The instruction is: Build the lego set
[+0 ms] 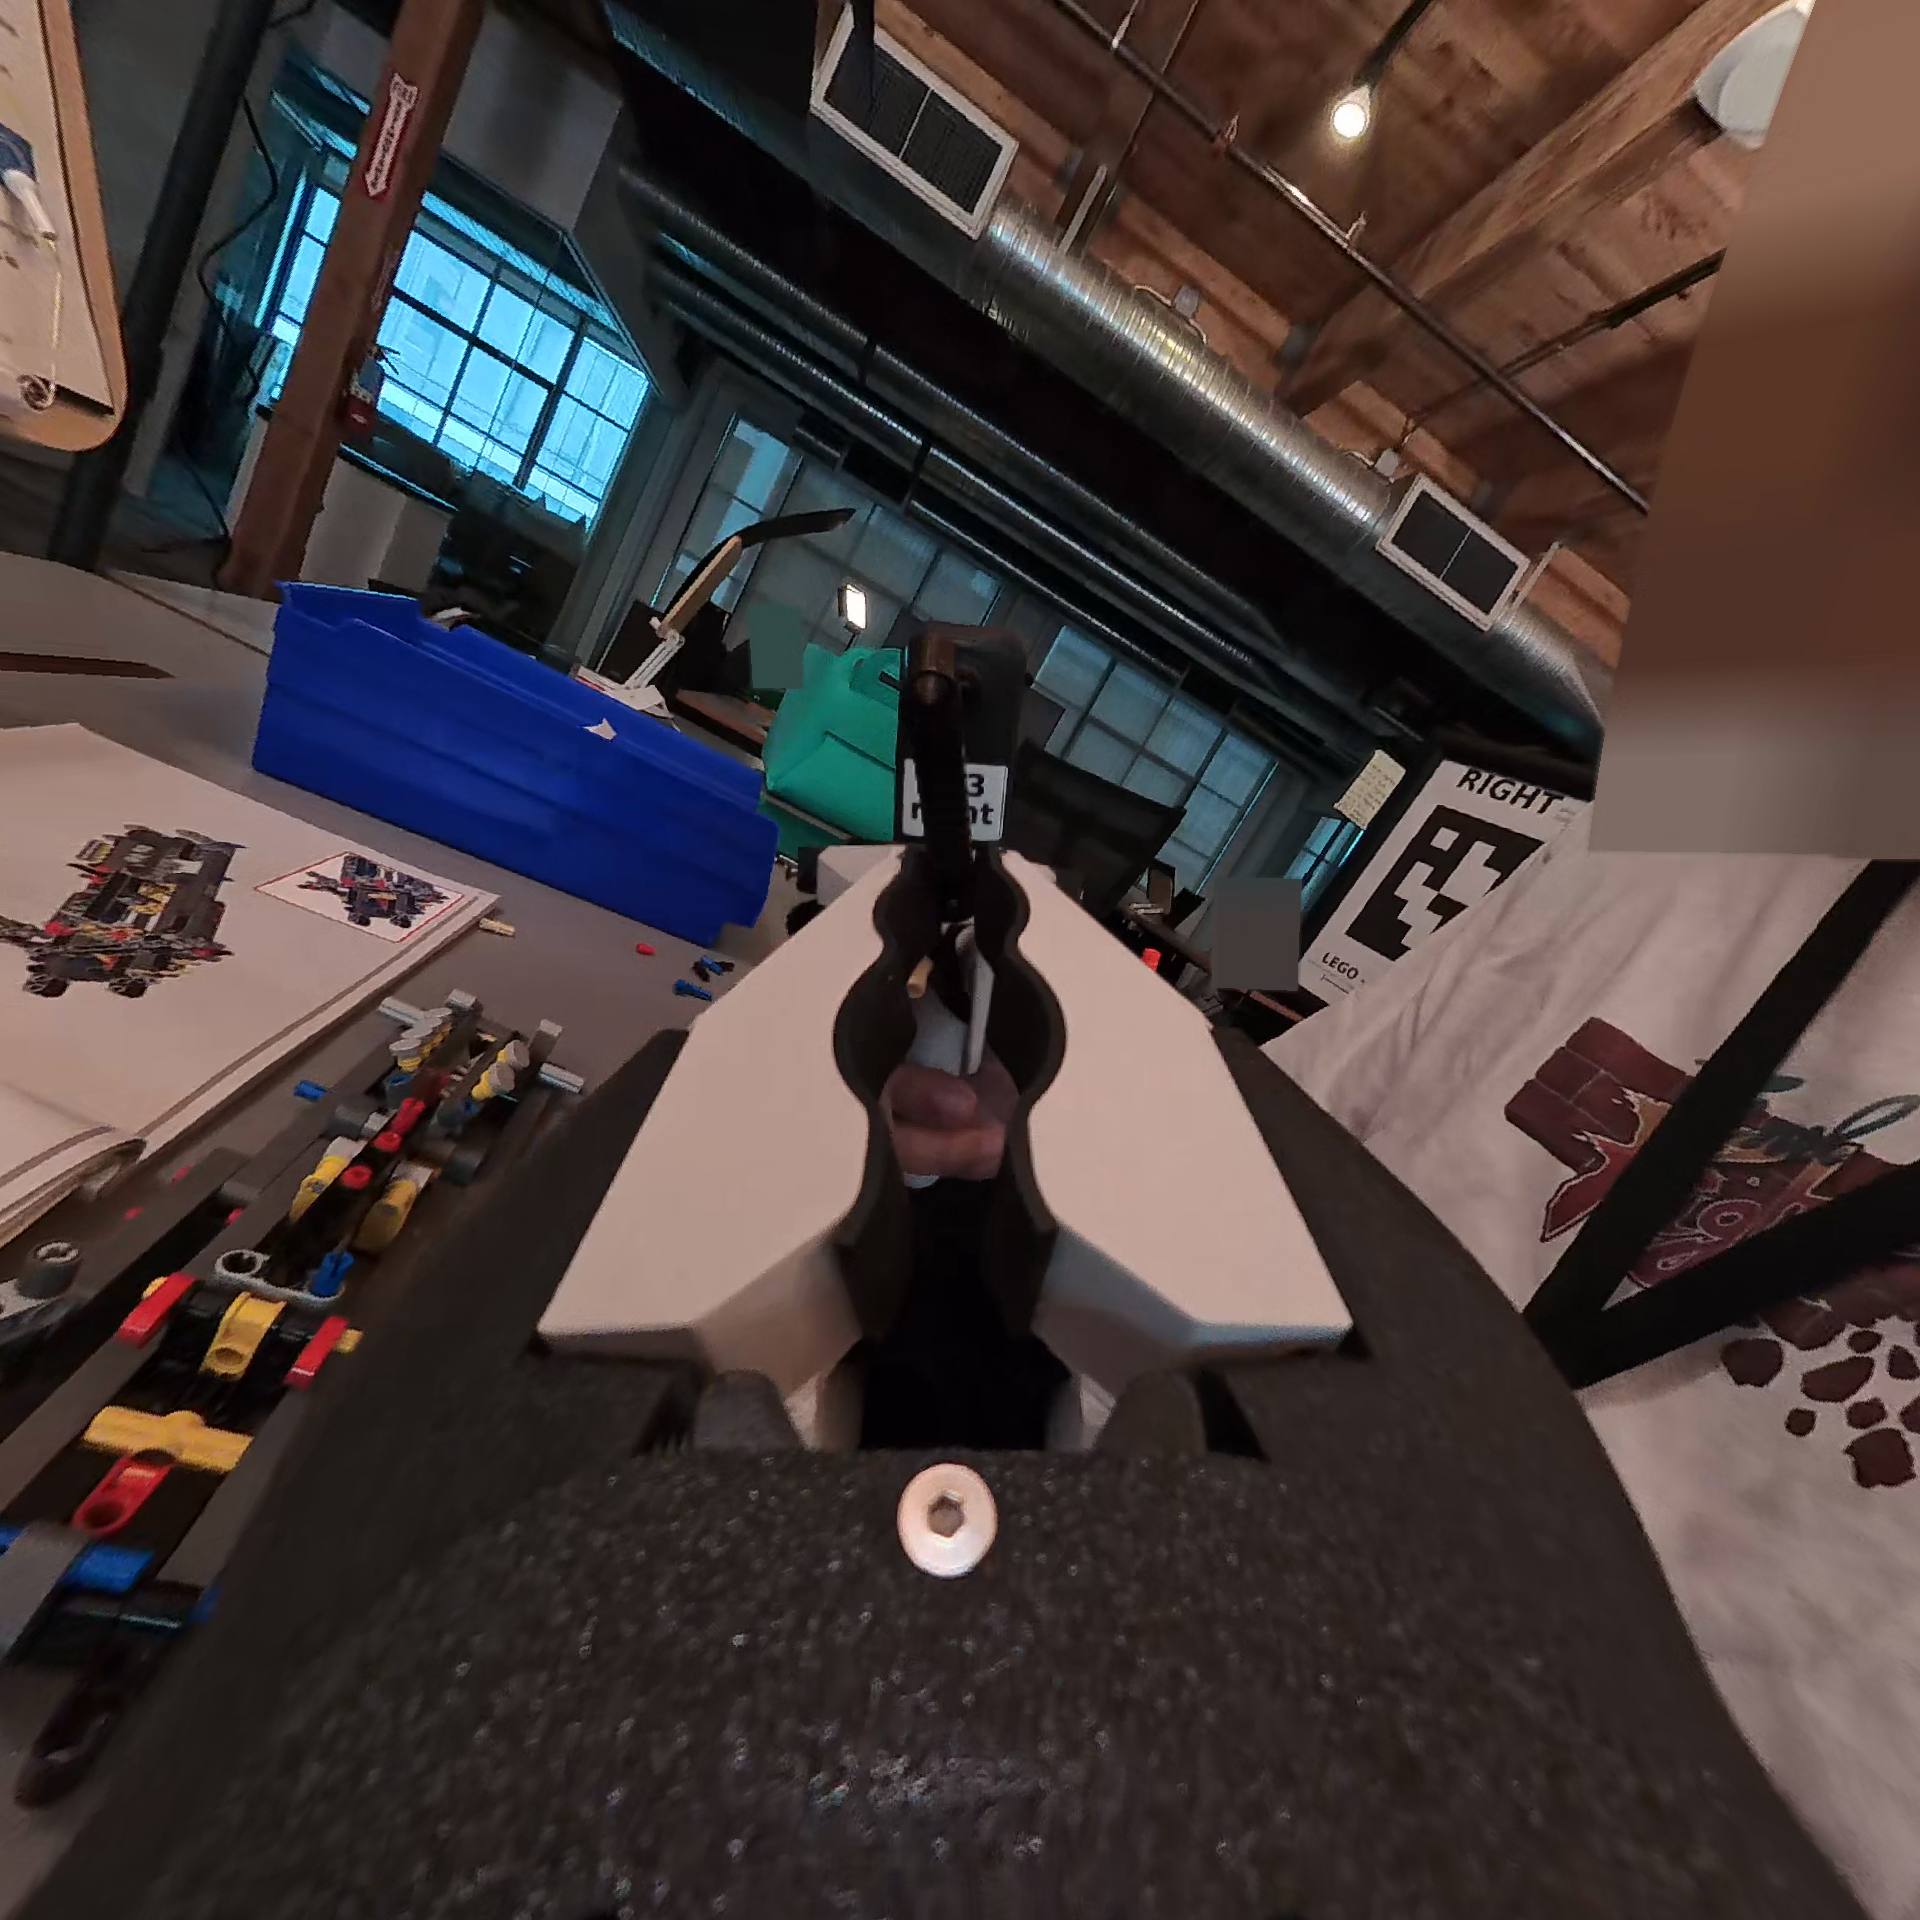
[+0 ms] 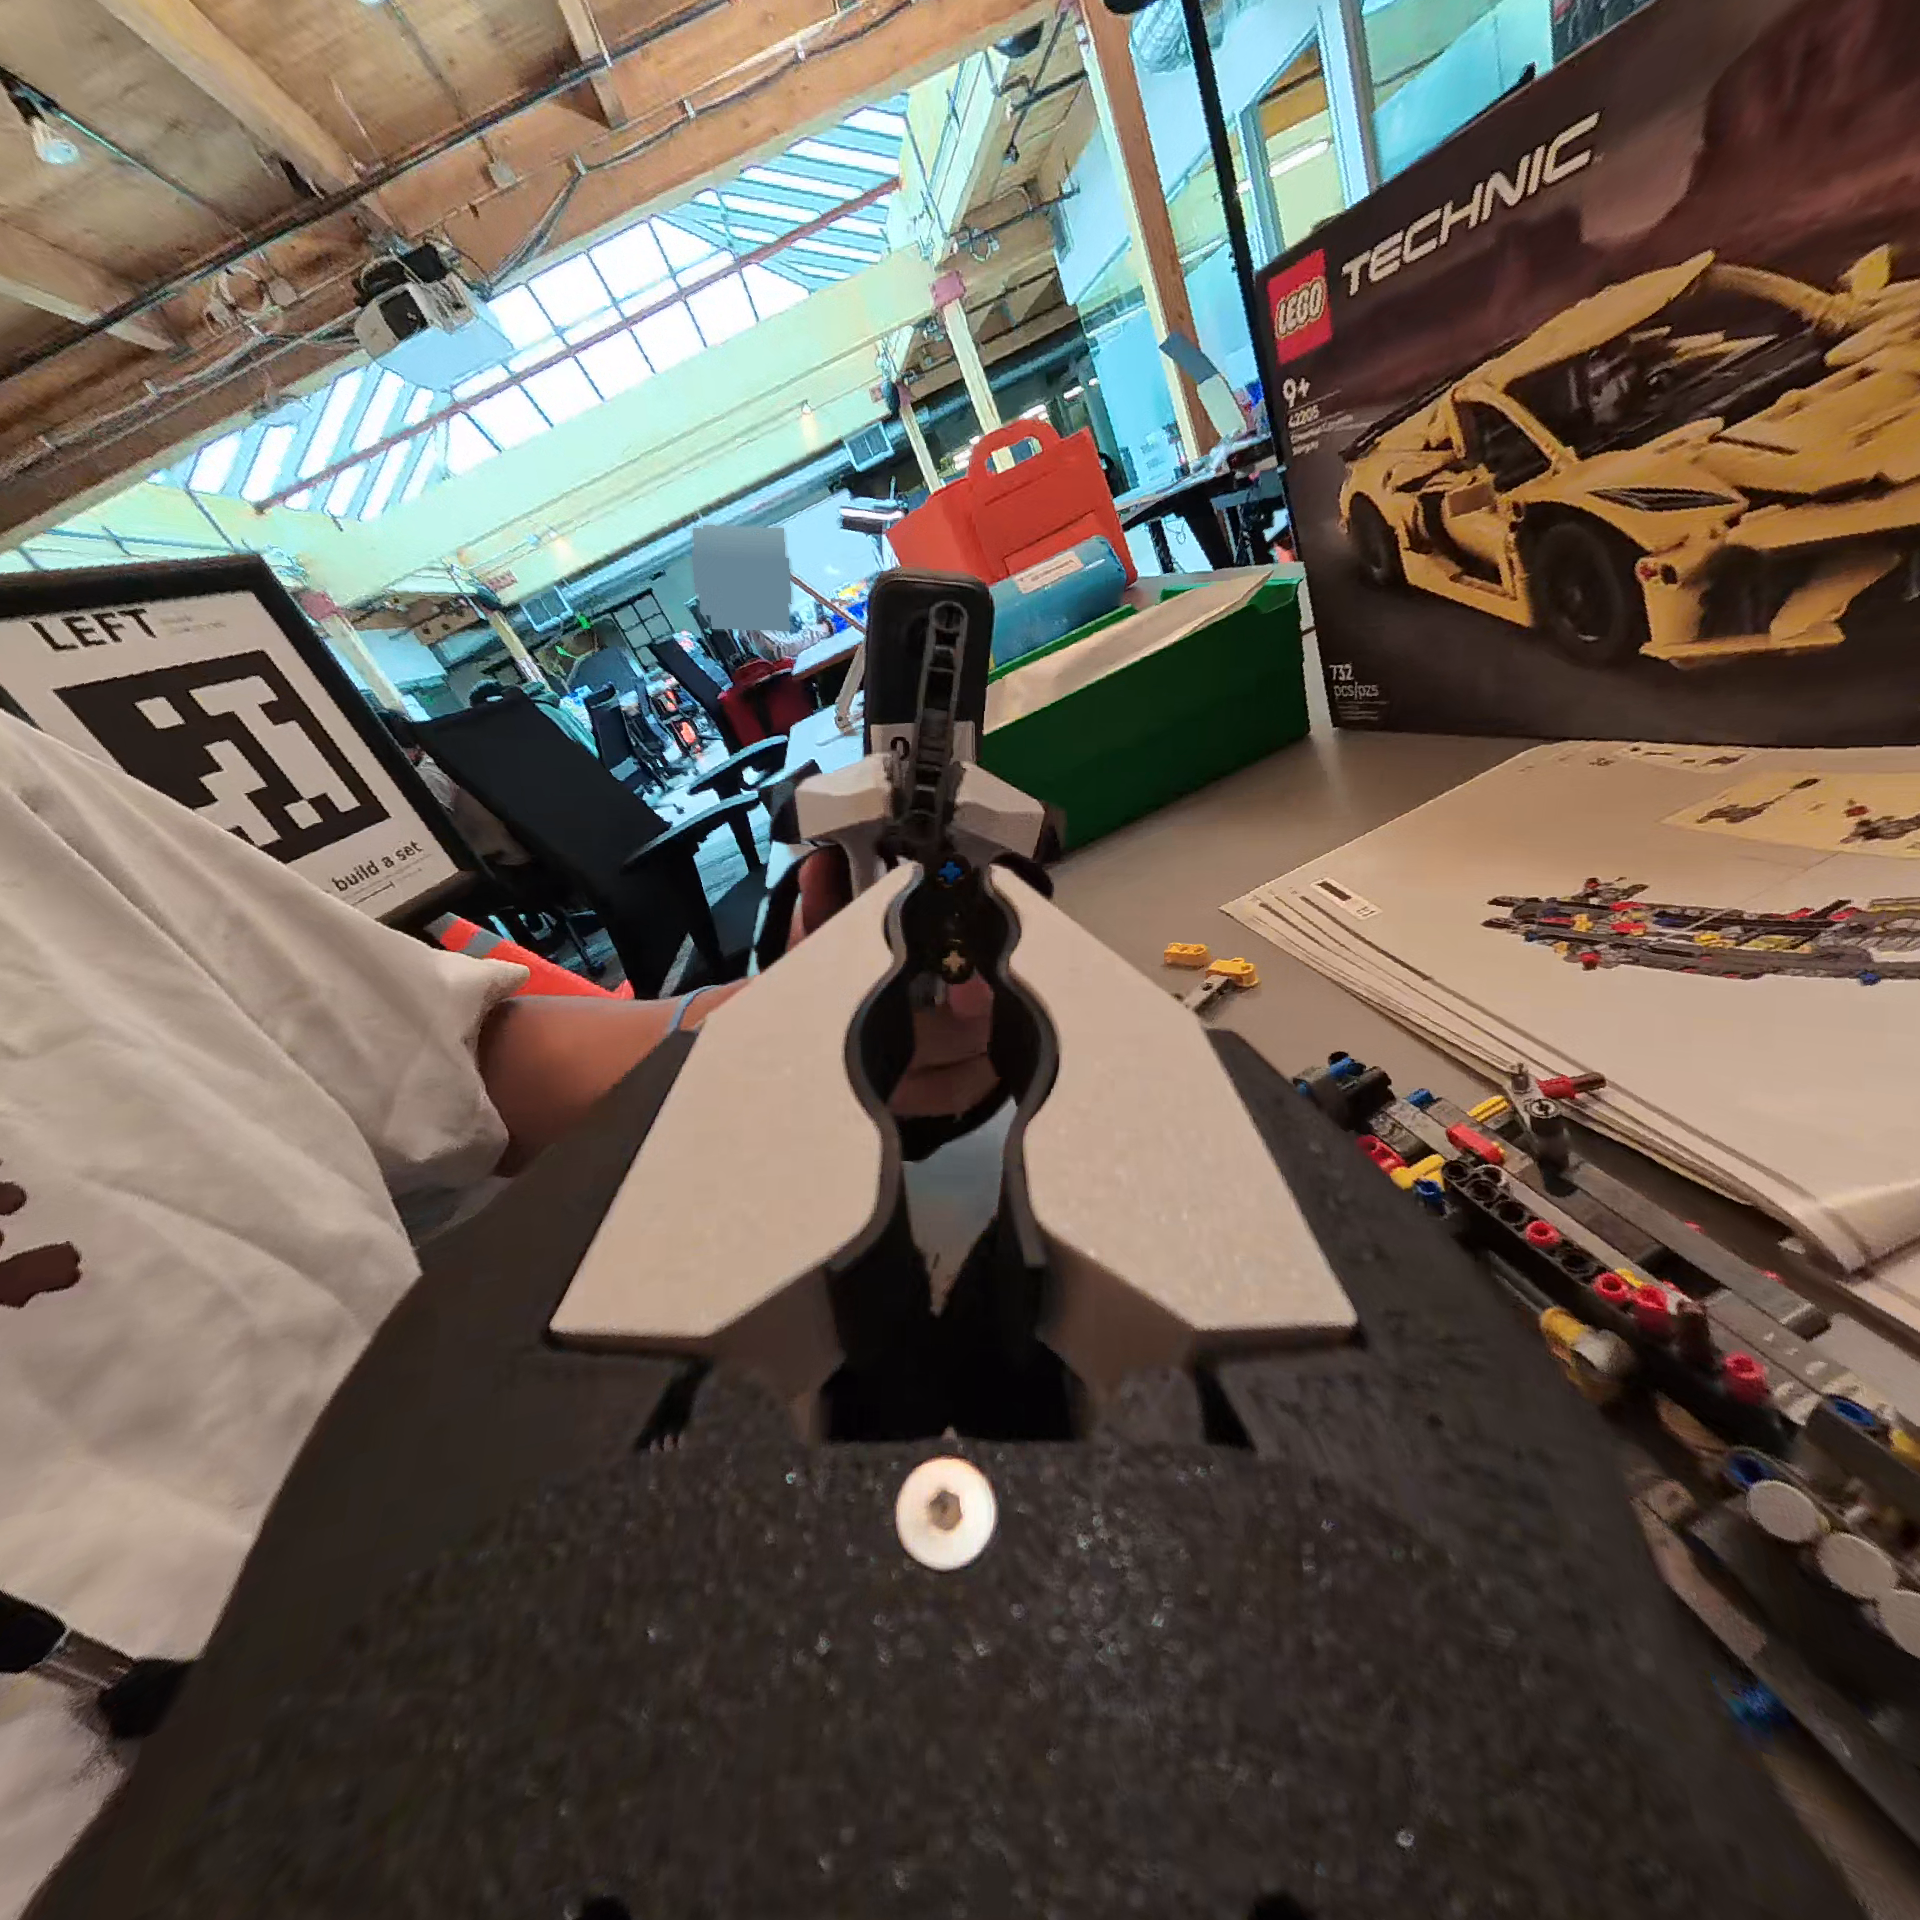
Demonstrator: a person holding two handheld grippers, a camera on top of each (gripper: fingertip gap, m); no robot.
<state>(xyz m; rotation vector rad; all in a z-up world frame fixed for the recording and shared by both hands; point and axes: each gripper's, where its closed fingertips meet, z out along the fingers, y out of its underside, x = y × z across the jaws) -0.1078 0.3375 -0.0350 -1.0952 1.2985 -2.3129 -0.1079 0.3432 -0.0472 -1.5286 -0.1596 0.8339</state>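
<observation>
A loft workshop with timber beams, ducting and tall windows surrounds a grey table (image 1: 623, 966) laid out for the build. Going left to right in the left wrist view: the open instruction booklet (image 1: 156, 935) lies flat where it can be read, a blue bin (image 1: 499, 748) sits behind it, and the long lego chassis (image 1: 312, 1226) rests beside the booklet, probably parked within reach while a sub-part is prepared. The left tongs (image 1: 951, 935) are raised off the table, nearly closed on a thin black lego beam (image 1: 940, 790); the right tongs (image 2: 940, 914) face them, pinched onto the same piece, which reads grey in that view. Holding it from both ends in mid-air likely steadies it for fitting the small blue and yellow pieces seen between the jaws. In the right wrist view the set's box (image 2: 1600, 416) stands upright at the back, presumably as a reference.
</observation>
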